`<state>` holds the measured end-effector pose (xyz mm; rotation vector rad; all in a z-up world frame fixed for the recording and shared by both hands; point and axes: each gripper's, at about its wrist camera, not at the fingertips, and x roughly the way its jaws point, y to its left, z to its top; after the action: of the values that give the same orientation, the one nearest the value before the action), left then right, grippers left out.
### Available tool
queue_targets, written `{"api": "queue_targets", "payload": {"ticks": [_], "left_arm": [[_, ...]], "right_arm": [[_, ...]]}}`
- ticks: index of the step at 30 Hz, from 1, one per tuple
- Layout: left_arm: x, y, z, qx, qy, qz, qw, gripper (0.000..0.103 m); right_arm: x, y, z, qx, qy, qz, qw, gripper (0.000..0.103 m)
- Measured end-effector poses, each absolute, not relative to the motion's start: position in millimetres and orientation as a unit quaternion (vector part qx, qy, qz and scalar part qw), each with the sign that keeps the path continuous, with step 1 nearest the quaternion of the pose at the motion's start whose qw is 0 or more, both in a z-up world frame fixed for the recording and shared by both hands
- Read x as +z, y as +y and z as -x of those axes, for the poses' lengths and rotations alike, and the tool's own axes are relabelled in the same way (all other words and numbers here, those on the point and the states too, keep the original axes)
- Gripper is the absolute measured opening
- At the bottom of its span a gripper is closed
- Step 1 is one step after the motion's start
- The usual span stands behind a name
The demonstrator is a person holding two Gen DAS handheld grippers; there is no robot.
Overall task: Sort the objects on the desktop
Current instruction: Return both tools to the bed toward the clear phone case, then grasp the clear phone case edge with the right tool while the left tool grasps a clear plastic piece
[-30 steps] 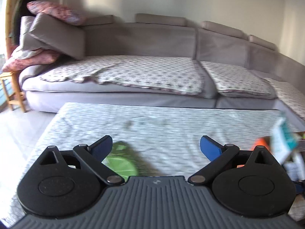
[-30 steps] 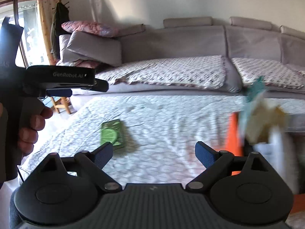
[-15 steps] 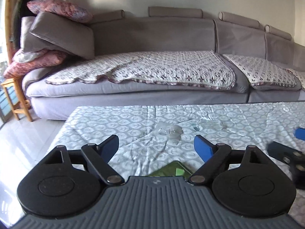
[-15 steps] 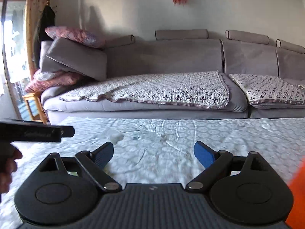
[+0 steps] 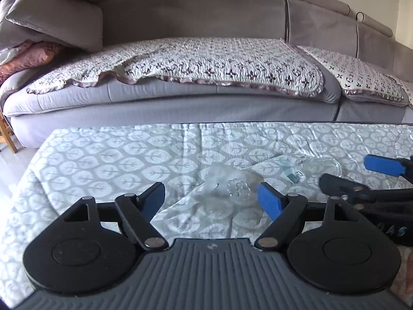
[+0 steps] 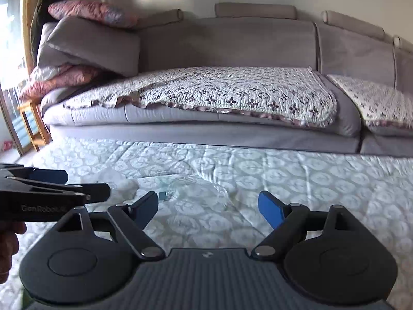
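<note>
1. Your left gripper (image 5: 211, 199), released, frames the clear flower-topped lid (image 5: 236, 193) on the counter (image 5: 103, 160).
2. Your right gripper (image 6: 207, 206), released, has the clear glass dish (image 6: 196, 191) lying just beyond it, beside that lid.

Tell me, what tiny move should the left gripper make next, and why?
Probably ease the left gripper forward and down: its jaws are open and empty, and the clear flower-topped lid lies on the tablecloth just ahead between them.

green packet out of view
</note>
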<state>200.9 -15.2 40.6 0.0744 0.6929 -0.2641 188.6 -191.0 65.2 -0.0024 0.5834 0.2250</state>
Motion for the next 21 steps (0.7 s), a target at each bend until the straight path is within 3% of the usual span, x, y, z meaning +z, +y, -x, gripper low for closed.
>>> {"api": "queue_targets", "payload": {"ticks": [6,13,14,15,18,19,21], "left_arm": [[30,-11,-215,-0.123,0.351,-0.029,0.928,0.079],[31,-3,-220,-0.151,0.364,-0.006,0.919,0.088],[31,-2,-219,-0.159,0.364,-0.009,0.918,0.089],[30,-3,-219,-0.161,0.363,-0.019,0.918,0.089],[29,-4,-213,-0.163,0.355,-0.037,0.92,0.088],[30,-4,-212,-0.162,0.351,-0.042,0.921,0.082],[31,-4,-210,-0.157,0.341,-0.049,0.925,0.054]], "right_arm": [[55,-185,-213,0.107,0.312,0.019,0.944,0.082],[54,-179,-225,0.116,0.319,0.03,0.94,0.076],[54,-178,-226,0.122,0.317,0.032,0.94,0.068],[55,-176,-225,0.127,0.313,0.036,0.94,0.051],[55,-171,-222,0.124,0.307,0.049,0.942,0.048],[55,-172,-221,0.124,0.308,0.045,0.942,0.048],[55,-176,-221,0.124,0.31,0.037,0.942,0.047]]}}
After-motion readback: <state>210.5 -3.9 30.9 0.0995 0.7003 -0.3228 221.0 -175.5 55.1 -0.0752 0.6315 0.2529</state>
